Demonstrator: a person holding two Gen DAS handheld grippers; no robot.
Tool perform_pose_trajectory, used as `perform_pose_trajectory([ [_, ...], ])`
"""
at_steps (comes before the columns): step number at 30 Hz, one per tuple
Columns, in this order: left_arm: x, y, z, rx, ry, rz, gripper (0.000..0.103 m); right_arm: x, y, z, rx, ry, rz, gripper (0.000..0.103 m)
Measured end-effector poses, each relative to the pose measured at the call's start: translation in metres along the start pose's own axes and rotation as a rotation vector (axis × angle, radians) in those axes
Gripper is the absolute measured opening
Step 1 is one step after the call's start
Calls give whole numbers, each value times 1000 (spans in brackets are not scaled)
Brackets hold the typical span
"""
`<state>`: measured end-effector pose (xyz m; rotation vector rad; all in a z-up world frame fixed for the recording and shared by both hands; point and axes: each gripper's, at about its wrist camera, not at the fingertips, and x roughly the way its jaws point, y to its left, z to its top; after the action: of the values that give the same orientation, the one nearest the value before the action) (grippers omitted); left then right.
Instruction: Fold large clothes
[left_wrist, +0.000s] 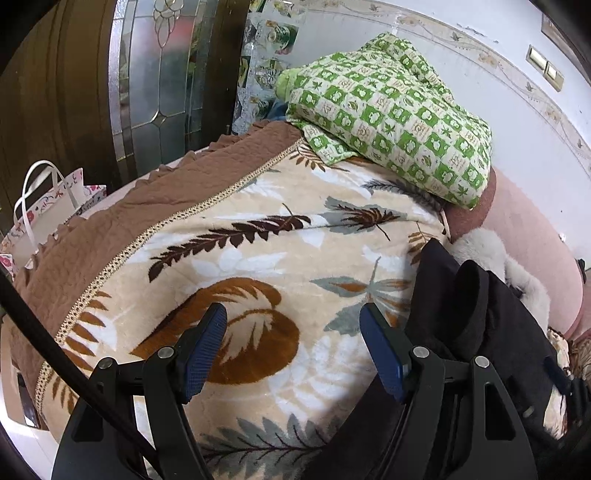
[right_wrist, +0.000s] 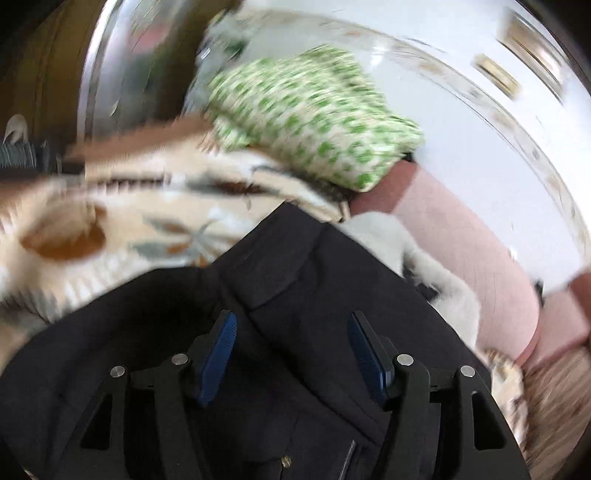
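Note:
A large black coat (right_wrist: 280, 280) with a white fur trim (right_wrist: 436, 273) lies on a bed covered by a cream blanket with a leaf print (left_wrist: 258, 258). In the left wrist view the coat (left_wrist: 465, 302) lies at the right, beside my left gripper (left_wrist: 293, 317), which is open and empty above the blanket. My right gripper (right_wrist: 291, 325) is open and empty just above the coat's black cloth. The right wrist view is blurred by motion.
A folded green-and-white checked quilt (left_wrist: 391, 110) lies at the bed's far end by the white wall. A brown quilted cover (left_wrist: 155, 192) edges the bed's left side. A white paper bag (left_wrist: 48, 206) stands on the floor at the left. A pink sheet (right_wrist: 461, 236) shows at the right.

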<state>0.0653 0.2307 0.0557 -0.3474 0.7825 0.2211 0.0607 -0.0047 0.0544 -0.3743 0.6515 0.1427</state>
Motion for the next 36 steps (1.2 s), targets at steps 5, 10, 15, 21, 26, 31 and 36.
perform_pose_trajectory([
  [5, 8, -7, -4, 22, 37, -27, 73, 65, -41, -2, 145, 136, -79, 30],
  [10, 17, -17, -7, 67, 61, -43, 73, 129, -53, -23, 258, 257, -66, 31],
  [15, 34, -28, -18, 130, 181, -142, 73, 86, -85, -19, 299, 268, 64, 51],
  [21, 52, -42, -43, 219, 306, -212, 74, -5, -182, -106, 503, 284, -35, 79],
  [26, 64, -46, -70, 243, 404, -310, 74, -46, -267, -219, 774, 386, -128, 79],
  [31, 60, -48, -93, 246, 466, -427, 63, -63, -298, -316, 1132, 400, 28, 80],
  [36, 49, -19, -101, 118, 508, -524, 61, -79, -280, -343, 1231, 293, 260, 80],
])
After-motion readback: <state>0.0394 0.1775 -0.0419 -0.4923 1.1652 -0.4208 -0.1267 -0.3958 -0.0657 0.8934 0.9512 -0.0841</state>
